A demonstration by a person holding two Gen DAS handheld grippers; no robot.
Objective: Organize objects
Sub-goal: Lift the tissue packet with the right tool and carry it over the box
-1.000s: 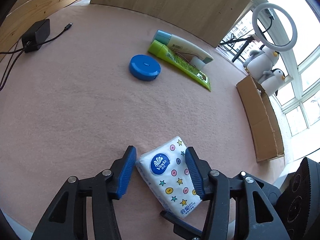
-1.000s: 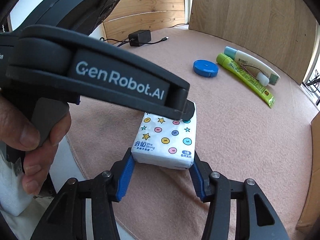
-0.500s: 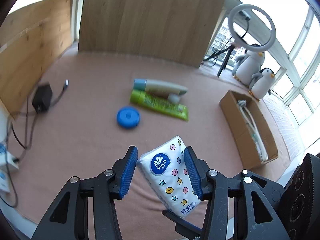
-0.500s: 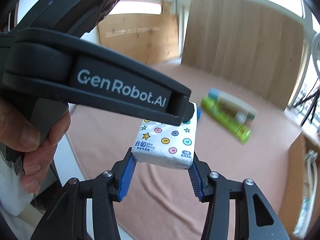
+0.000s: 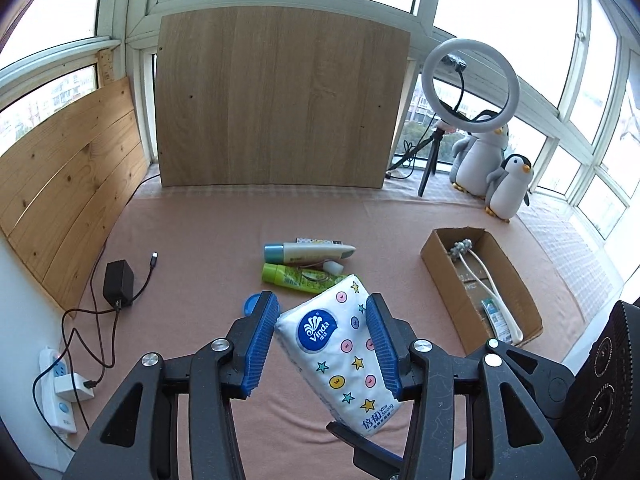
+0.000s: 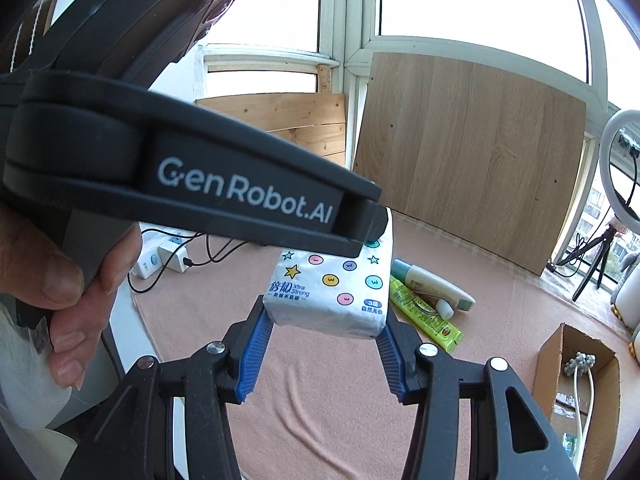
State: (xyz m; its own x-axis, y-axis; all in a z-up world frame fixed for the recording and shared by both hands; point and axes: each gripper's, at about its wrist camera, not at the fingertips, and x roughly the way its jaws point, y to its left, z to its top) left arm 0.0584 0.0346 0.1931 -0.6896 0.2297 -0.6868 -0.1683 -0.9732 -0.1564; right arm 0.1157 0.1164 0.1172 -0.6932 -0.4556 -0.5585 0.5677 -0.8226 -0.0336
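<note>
We see the tissue pack, white with coloured dots and stars and a blue Vinda logo, held up off the pink cloth and tilted, its logo end toward 11 o'clock. The left gripper pinches it, a blue pad pressed against each long side. In the right wrist view the same pack sits between the blue pads of the right gripper, which clamps its near end from both sides, so both tools hold it at once. The black body of the left tool, marked GenRobot.AI, crosses that view from 9 o'clock, gripped by a hand.

Beyond the pack at 12 o'clock in the left view lie a green tube and, just behind it, a white tube with a teal cap, side by side on the cloth. A blue round case peeks out just left of the left pad. At 3 o'clock stands an open cardboard box with a white cable and small items inside. At 9 o'clock rest a black power adapter with its cord and, lower, a white power strip. Farther back stand a wooden board, a ring light and two penguin toys.
</note>
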